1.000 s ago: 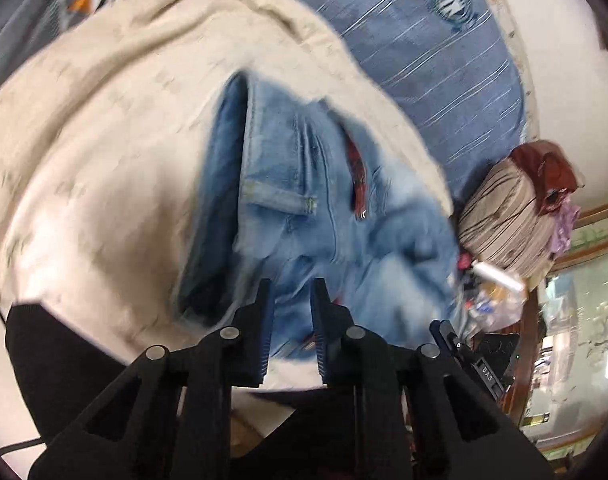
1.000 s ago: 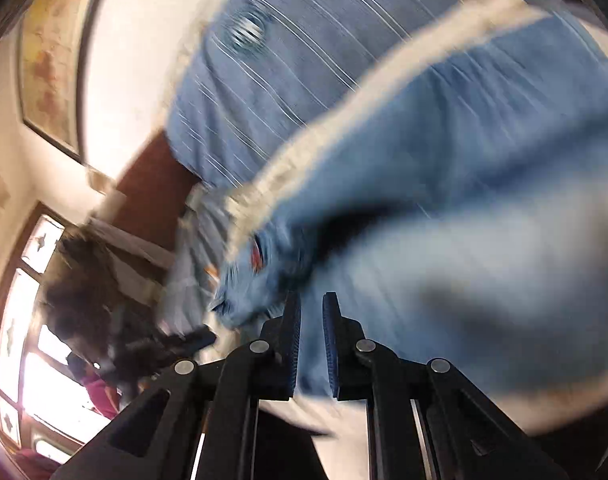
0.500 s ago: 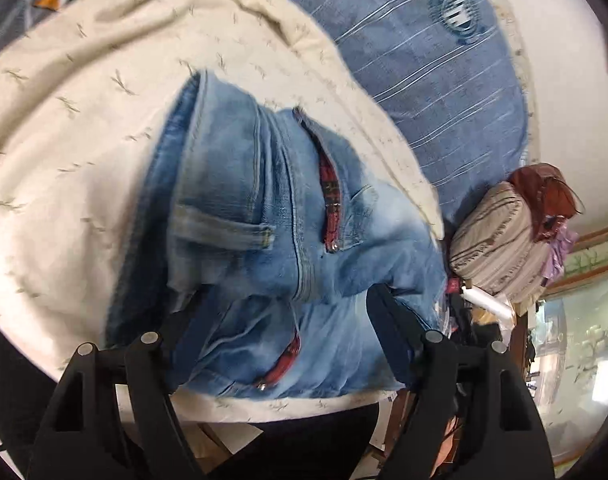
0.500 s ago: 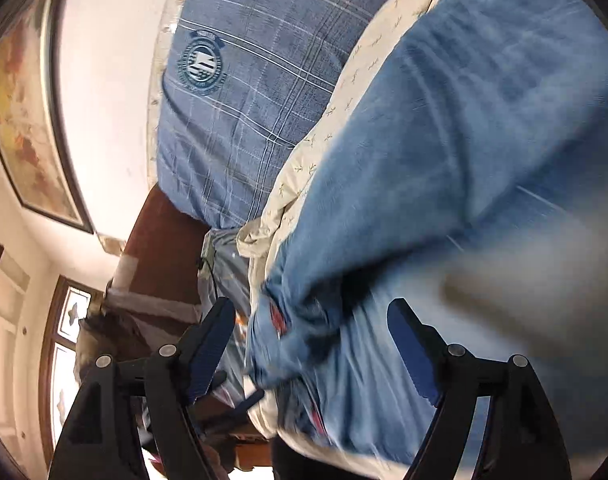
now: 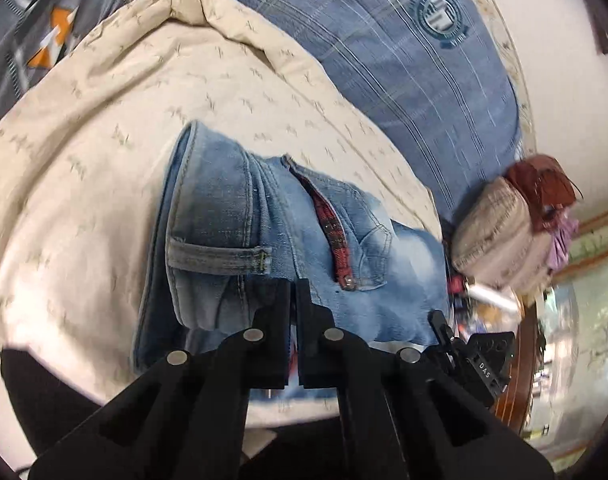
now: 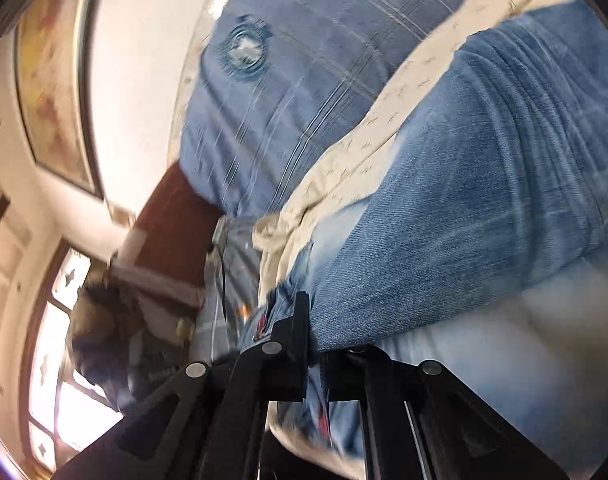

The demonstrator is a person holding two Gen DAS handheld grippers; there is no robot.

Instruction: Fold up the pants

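Light blue jeans [image 5: 240, 216] lie bunched on a cream blanket [image 5: 104, 168], waistband toward me, with a belt loop and a red plaid lining showing. My left gripper [image 5: 293, 292] is shut on a fold of denim at the waistband's near edge, which is raised a little off the blanket. In the right wrist view the jeans [image 6: 484, 184] fill the right half in a thick fold. My right gripper [image 6: 310, 320] is shut on the denim edge there. Cloth drapes over and hides its right finger.
Blue striped bedding with a round emblem [image 5: 436, 16] lies beyond the blanket. A striped bag with a red cloth on top [image 5: 500, 232] sits at the right by wooden furniture and clutter. The right wrist view shows a wall picture [image 6: 48, 72] and a bright window [image 6: 64, 360].
Both grippers stood nearly closed a second ago, spread wide over the jeans half a second ago, and have now closed on denim. The pinched edges have risen slightly.
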